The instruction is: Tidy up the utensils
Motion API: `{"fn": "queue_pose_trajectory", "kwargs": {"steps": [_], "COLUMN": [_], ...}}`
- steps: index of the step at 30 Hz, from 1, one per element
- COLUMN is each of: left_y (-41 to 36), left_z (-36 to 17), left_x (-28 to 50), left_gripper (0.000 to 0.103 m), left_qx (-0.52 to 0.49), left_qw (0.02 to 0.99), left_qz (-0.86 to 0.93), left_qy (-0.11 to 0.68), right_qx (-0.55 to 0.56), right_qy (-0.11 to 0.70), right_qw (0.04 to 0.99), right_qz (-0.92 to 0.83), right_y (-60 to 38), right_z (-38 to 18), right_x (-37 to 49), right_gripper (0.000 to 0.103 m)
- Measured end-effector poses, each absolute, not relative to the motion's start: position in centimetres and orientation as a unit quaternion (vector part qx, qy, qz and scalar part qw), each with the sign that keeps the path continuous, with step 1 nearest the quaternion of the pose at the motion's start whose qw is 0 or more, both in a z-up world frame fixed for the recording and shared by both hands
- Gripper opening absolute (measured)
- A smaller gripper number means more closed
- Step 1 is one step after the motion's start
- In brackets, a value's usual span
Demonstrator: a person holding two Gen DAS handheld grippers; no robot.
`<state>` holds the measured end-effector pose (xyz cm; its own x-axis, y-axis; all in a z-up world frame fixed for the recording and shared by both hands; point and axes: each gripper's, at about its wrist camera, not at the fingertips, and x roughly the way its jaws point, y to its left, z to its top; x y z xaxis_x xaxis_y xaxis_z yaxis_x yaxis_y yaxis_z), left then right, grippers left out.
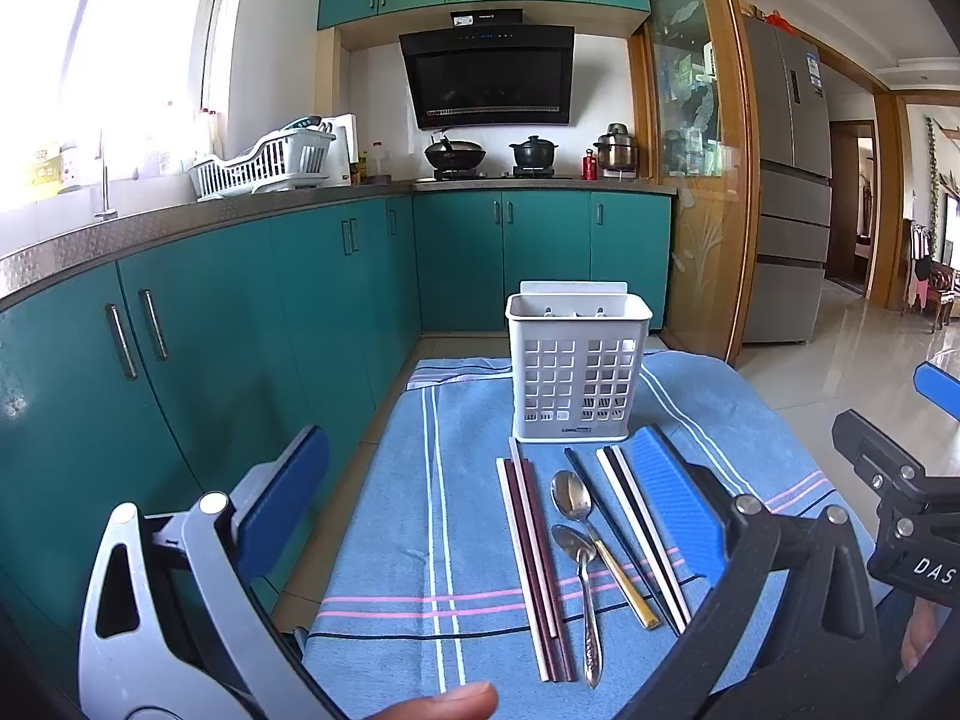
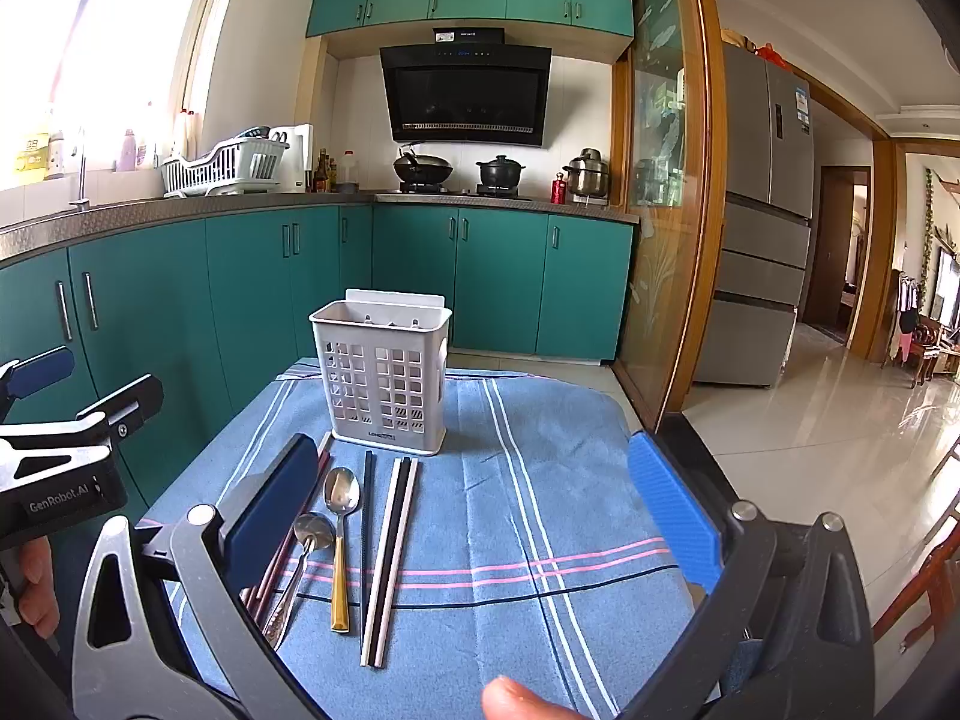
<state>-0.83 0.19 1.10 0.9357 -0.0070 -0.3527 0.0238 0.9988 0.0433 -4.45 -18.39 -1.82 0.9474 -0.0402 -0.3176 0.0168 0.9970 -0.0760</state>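
A white perforated utensil holder stands upright at the far side of a blue striped cloth. In front of it lie maroon and white chopsticks, a gold-handled spoon, a silver spoon, a single black chopstick and black-and-white chopsticks. My left gripper hangs open above the utensils, holding nothing. My right gripper is open over the bare cloth to the right of them, also holding nothing.
Teal cabinets and a counter run along the left, with a dish rack and pots on the stove. A glass sliding door, a fridge and shiny floor tiles are to the right.
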Motion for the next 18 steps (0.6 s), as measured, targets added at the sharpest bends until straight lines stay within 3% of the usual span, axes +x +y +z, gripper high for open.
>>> {"fn": "queue_pose_trajectory", "kwargs": {"steps": [18], "left_y": [0.44], "left_z": [0.91], "left_x": [-0.87], "left_gripper": [0.1], "left_qx": [0.021], "left_qw": [0.983], "left_qz": [-0.008], "left_qy": [0.181], "right_qx": [-0.035], "right_qy": [0.163], "right_qw": [0.986], "right_qz": [-0.013], "right_y": [-18.42], "right_z": [-1.8], "right_x": [-4.48], "right_gripper": [0.1]}}
